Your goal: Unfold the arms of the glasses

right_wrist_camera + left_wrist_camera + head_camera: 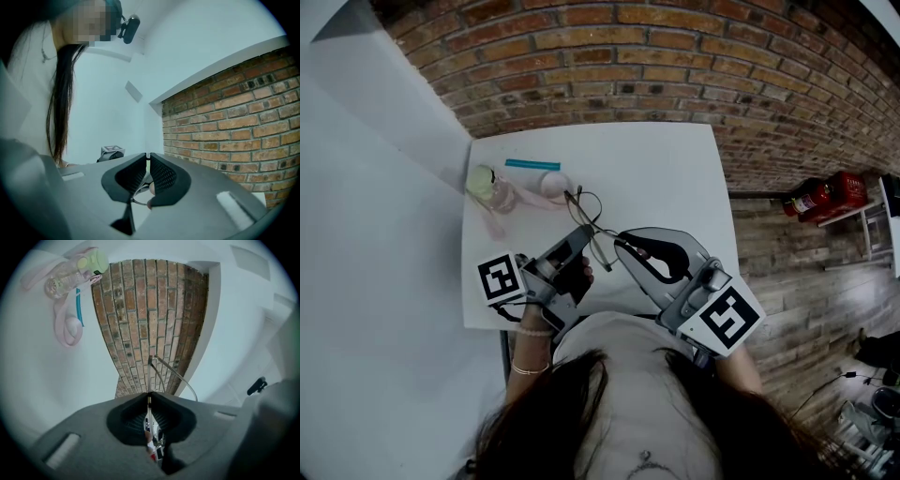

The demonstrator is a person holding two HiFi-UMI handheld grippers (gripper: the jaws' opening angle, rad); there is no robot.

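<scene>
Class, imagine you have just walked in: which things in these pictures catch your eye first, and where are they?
The left hand-held gripper and right hand-held gripper meet above the white table, both shut on thin wire glasses. A green-capped bottle sits at the table's far left, and a red fire extinguisher shows off to the right.

Both grippers are held just in front of the person's chest, their tips angled toward each other. The left gripper has its jaws pressed together, pinching a thin arm of the glasses. The right gripper has its jaws all but touching, closed on the wire frame. Bracelets circle the bent left wrist.
</scene>
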